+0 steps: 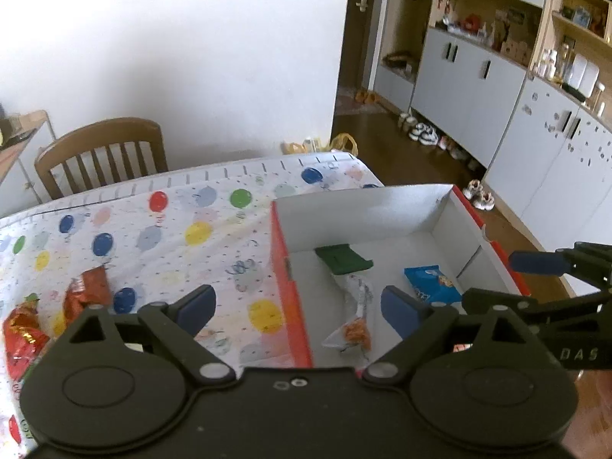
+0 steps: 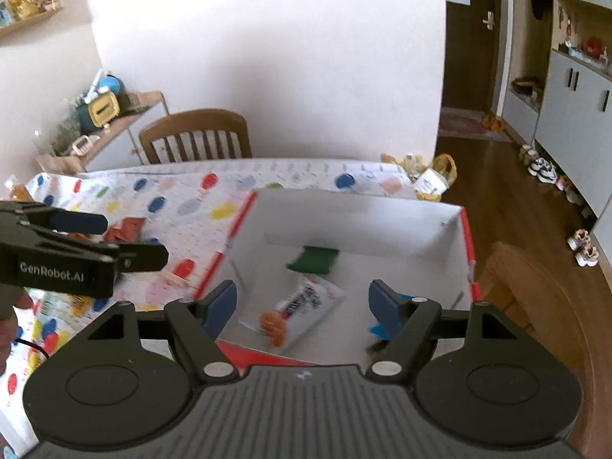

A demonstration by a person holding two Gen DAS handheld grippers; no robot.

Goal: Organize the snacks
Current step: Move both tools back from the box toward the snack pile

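Note:
A box (image 1: 290, 287) with red outsides and white insides stands on the right part of a table under a balloon-print cloth (image 1: 172, 229). Inside lie a green packet (image 1: 344, 260), a white packet with an orange print (image 1: 354, 317) and a blue packet (image 1: 432, 283). My left gripper (image 1: 298, 308) hangs open above the box's left wall, holding nothing. My right gripper (image 2: 302, 306) is open and empty over the box (image 2: 355, 222), above the white packet (image 2: 306, 310) and the green packet (image 2: 313, 260). Red-orange snack packets (image 1: 86, 294) lie on the cloth to the left.
A wooden chair (image 1: 103, 153) stands behind the table's far edge and another chair (image 2: 535, 287) at its right. A cluttered side shelf (image 2: 107, 122) is at the back left. A yellow bag (image 2: 436, 176) and several shoes (image 2: 543, 170) sit on the floor along grey cabinets.

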